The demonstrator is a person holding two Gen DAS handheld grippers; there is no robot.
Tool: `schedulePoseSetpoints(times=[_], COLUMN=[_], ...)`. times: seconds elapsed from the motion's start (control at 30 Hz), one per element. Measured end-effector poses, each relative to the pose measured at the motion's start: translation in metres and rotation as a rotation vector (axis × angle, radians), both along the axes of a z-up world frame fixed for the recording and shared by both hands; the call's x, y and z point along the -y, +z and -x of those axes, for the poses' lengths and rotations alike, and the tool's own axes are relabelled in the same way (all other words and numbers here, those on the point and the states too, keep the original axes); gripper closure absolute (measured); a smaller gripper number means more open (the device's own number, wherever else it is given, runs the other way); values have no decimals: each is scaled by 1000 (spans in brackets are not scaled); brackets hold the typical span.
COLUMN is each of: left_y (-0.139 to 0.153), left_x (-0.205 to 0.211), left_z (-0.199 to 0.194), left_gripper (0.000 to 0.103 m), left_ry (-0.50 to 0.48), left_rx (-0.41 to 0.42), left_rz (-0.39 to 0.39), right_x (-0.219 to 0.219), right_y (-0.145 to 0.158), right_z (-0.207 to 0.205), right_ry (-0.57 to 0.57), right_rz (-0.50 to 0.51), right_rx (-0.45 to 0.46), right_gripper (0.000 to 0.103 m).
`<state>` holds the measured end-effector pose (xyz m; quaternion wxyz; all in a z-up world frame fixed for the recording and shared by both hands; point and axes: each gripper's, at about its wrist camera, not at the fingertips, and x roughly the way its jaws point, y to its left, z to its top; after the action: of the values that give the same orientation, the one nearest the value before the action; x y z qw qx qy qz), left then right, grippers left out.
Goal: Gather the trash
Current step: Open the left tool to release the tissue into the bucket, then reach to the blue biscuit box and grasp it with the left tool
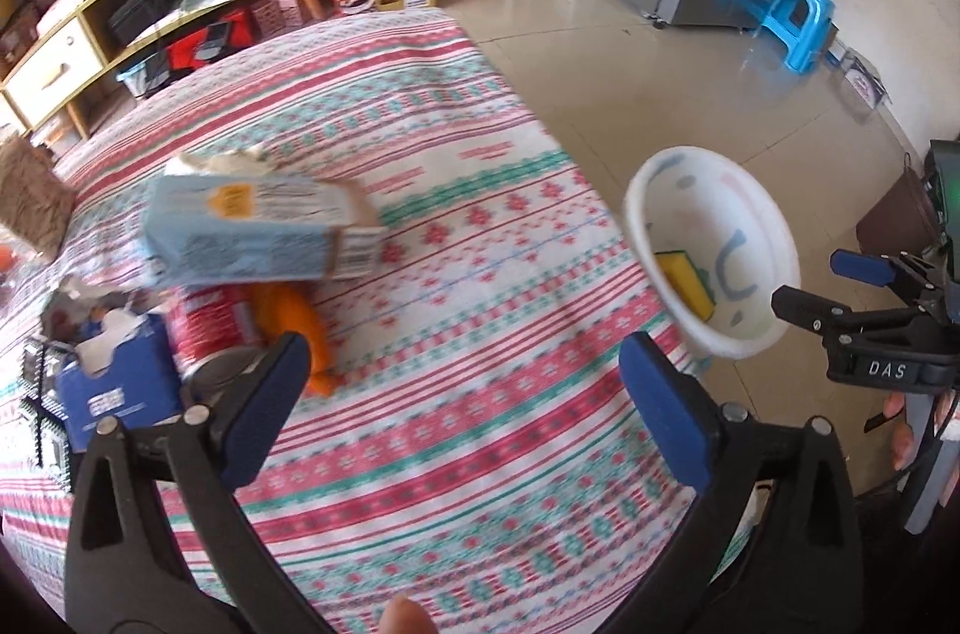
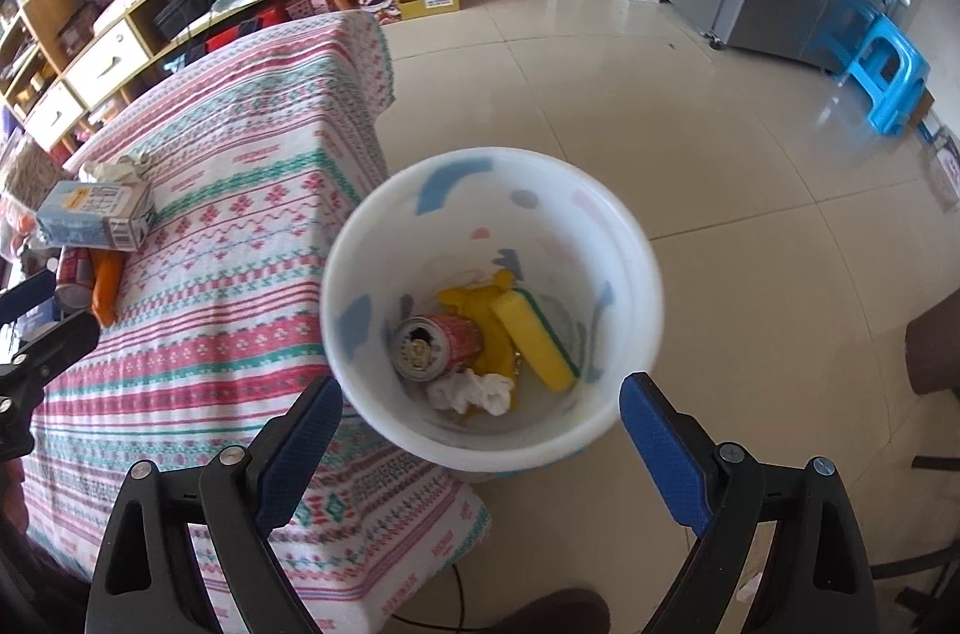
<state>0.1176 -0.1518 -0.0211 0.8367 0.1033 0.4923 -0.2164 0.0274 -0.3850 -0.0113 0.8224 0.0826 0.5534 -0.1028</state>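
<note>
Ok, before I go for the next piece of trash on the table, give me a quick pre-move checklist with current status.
1. Left hand-held gripper open and empty: ok.
2. Right hand-held gripper open and empty: ok.
3. White bin upright beside the table, with room inside: ok; it holds a can, a sponge and a tissue.
4. Trash left on the tablecloth: ok; blue carton, red can and orange item lie piled together.
5. Clean grasp on the red can: not ok; the carton rests over it.
6. What the orange item is: cannot tell.
</note>
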Motion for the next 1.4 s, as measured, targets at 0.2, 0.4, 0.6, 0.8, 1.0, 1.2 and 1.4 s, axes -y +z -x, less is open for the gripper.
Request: schedulePoseSetpoints(times=[0.2, 0.4, 0.6, 0.8, 1.0, 1.2, 1.4], left_y=[7, 7, 3, -8, -28, -51, -62], left_x=[-44, -94, -145, -156, -141, -122, -112], left_z=[-1, -10, -25, -43, -59, -80, -84], left_gripper=[1, 1, 1, 1, 1, 1, 3], left_ry=[64, 145, 223, 13, -177, -269, -285], left_rx=[21, -3, -23, -76, -75, -131, -184], left_rz=[-15, -42, -72, -126, -224, -322, -367], right_x=[-24, -52, -79, -95, -95, -94, -90], right_y=[5, 7, 3, -8, -13, -14, -13], right_z=[-13, -28, -42, -53, -61, -61, -63], right_ry=[32, 76, 120, 155, 152, 162, 155], right_rz=[9, 8, 7, 12, 8, -12, -22], right_rx=[20, 23, 15, -7, -18, -19, -19], right_gripper=[8, 7, 7, 7, 7, 7, 7])
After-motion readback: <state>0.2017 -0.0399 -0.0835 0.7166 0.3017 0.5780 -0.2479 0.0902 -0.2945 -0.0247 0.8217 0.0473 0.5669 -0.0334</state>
